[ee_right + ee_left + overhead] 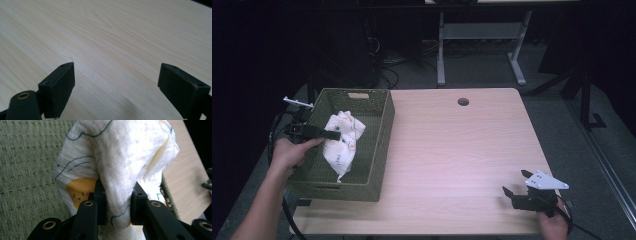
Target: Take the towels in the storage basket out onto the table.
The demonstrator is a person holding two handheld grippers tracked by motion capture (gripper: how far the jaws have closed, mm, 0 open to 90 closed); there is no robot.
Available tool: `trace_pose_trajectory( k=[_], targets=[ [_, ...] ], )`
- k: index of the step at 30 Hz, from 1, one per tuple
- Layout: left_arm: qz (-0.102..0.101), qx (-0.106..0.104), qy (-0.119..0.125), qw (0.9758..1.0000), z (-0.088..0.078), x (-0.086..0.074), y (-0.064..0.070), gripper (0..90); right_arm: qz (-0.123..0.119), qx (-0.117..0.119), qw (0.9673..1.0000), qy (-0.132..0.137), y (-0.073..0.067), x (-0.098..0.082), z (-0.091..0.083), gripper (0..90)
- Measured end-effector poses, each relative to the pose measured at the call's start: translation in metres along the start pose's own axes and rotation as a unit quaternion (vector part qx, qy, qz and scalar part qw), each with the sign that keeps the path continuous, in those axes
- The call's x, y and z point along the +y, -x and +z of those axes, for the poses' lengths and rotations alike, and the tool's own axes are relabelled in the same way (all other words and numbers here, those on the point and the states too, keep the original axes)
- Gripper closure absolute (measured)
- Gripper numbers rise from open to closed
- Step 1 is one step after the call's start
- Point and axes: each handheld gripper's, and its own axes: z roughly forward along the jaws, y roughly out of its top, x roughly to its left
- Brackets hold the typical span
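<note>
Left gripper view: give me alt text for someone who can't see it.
The left hand-held gripper is shut on a bunch of white cloth printed with blue lines and yellow patches. The cloth hangs over the woven green basket, with the light wooden table at right.

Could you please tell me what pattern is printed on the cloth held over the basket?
The cloth is white with thin dark blue lines and yellow-orange cartoon patches, clearest in the left gripper view.

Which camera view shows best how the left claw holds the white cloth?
The left gripper view: the cloth fills it, bunched and pinched between the left claw pads. The high view shows the cloth small, over the green basket, with the grip itself too small to judge. The right gripper view shows bare table.
</note>
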Motion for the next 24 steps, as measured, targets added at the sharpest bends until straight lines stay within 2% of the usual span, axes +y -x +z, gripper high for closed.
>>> trace_pose_trajectory(
  k=[7, 11, 17, 24],
  targets=[
    [0.004, -0.034, 0.022, 0.9992, -0.013, 0.002, 0.012, 72.1, -0.003, 0.001, 1.0, -0.001, -0.003, 0.002, 0.001, 13.7],
    [0.014, -0.038, 0.032, 0.9987, -0.016, 0.003, 0.019, 72.1, -0.001, 0.001, 1.0, 0.0, -0.002, 0.002, 0.0, 13.7],
    [0.019, -0.06, 0.04, 0.9972, -0.018, 0.006, 0.028, 72.1, -0.001, -0.002, 1.0, 0.001, -0.001, 0.001, 0.0, 13.7],
    [0.032, -0.075, 0.041, 0.9958, -0.014, 0.013, 0.043, 72.0, -0.002, -0.002, 1.0, 0.002, -0.002, 0.002, -0.001, 13.7]
  ],
)
